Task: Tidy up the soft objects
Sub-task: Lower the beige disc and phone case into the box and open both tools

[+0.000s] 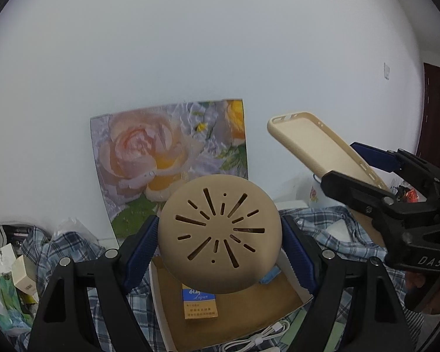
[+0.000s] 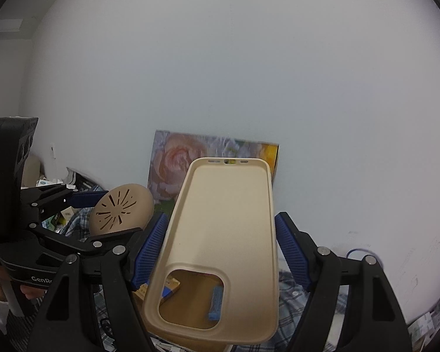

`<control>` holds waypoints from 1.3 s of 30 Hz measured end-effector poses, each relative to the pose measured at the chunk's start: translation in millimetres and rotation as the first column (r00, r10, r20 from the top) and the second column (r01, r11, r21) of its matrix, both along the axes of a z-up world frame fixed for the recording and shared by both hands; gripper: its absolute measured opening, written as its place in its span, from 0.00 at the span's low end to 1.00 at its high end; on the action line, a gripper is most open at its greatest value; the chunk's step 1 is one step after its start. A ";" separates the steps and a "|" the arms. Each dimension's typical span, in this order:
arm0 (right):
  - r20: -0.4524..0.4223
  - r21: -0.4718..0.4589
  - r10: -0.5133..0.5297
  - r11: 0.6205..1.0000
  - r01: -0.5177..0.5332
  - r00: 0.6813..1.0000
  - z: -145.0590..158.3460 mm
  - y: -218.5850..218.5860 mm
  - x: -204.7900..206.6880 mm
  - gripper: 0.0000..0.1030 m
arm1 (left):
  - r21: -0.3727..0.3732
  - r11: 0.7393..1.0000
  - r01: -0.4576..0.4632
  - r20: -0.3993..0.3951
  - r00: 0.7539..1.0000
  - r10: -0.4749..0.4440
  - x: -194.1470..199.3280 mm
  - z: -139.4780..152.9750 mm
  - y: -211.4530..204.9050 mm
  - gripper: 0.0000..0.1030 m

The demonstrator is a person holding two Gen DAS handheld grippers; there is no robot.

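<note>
Left hand-held gripper (image 1: 220,243) clenched one tan round slotted cover (image 1: 219,233); right hand-held gripper (image 2: 220,252) clenched one beige phone case (image 2: 223,234). Both hung above one open cardboard box (image 1: 249,308) on plaid cloth (image 1: 322,228), before one rose picture (image 1: 167,158) leaning against the white wall (image 1: 220,44).

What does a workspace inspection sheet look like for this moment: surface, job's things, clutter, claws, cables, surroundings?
Surface: plaid cloth covers it; an open cardboard box sits on top.
Job's things: round slotted pad in the left claw; beige phone case in the right claw, both held above the box.
Clutter: blue-and-orange packet and a small blue item in the box; cartons at the left.
Claws: each closed on its item.
Cables: white cable at the box's near edge.
Surroundings: flower picture leaning on a white wall.
</note>
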State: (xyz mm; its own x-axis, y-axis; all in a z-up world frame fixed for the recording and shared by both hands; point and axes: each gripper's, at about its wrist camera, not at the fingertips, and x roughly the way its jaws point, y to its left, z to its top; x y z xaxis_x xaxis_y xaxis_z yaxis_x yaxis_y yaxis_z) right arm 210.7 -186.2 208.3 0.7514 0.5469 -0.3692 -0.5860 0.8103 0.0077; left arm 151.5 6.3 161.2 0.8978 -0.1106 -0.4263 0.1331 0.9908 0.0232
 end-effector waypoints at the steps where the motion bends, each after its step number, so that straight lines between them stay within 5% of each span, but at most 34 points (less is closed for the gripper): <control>1: -0.011 -0.003 0.002 1.000 -0.002 1.000 -4.2 6.2 4.5 0.72 | 0.001 1.000 -0.001 -0.009 1.000 0.001 2.2 -2.3 0.4 0.81; 20: -0.235 -0.052 0.021 0.998 -0.034 0.972 -87.0 23.5 52.8 0.72 | 0.034 0.999 -0.043 -0.183 0.982 0.048 50.0 -61.8 11.5 0.81; 39: -0.453 -0.073 0.050 0.993 -0.093 0.890 -169.8 39.2 79.5 0.72 | 0.064 0.997 -0.047 -0.382 0.922 0.068 92.5 -139.2 21.6 0.81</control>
